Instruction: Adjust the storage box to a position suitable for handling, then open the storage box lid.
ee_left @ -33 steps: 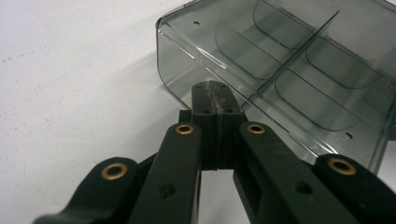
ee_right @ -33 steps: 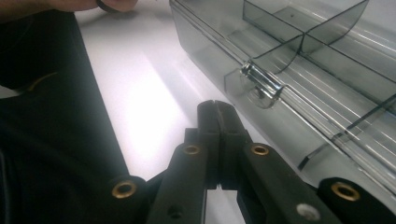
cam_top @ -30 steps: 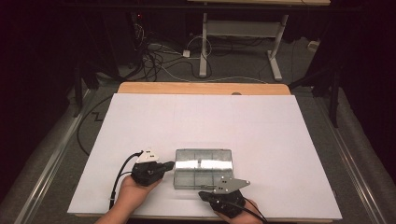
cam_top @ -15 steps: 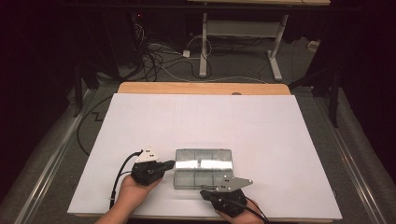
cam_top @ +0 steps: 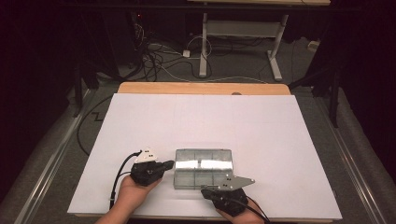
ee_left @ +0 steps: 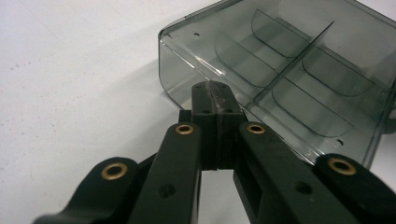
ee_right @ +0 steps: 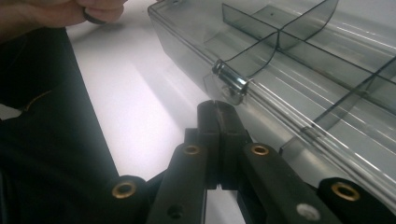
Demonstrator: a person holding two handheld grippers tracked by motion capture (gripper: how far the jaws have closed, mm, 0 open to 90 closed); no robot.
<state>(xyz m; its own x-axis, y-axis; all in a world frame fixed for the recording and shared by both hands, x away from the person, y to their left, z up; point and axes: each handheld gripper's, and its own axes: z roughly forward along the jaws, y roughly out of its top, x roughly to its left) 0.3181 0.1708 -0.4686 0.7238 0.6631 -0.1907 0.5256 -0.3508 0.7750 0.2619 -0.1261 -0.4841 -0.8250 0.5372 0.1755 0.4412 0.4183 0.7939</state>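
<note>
**Item: clear compartment box** (cam_top: 203, 167), smoke-tinted plastic, lid down, dividers visible inside, no contents that can be made out. It lies flat on the white table (cam_top: 201, 116), near your edge, with its long axis running left to right between your two hands.

**Your left gripper** (cam_top: 167, 164): jaws clenched together, gripping nothing. The box lies straight ahead of the tips, which sit at its short left end wall, at or just short of contact. In the left gripper view (ee_left: 212, 93) the closed tips stand against the lower part of that wall, near a rounded corner.

**Your right gripper** (cam_top: 219, 189): jaws likewise pressed shut on nothing. The box lies directly ahead of it, long side facing you. In the right gripper view (ee_right: 215, 109) the closed tips sit just below the latch (ee_right: 229, 85), a small clear clasp on the front wall; whether they touch it cannot be told.

**Governing relation:** the latch is just beyond and above your right tips, so the right gripper is the nearer one for it. The left gripper at the end wall looks placed to brace the box along its long axis.

**Judgement:** a short upward nudge from the right tips would likely spring the clasp; without the brace, the light box may slide away.
</note>
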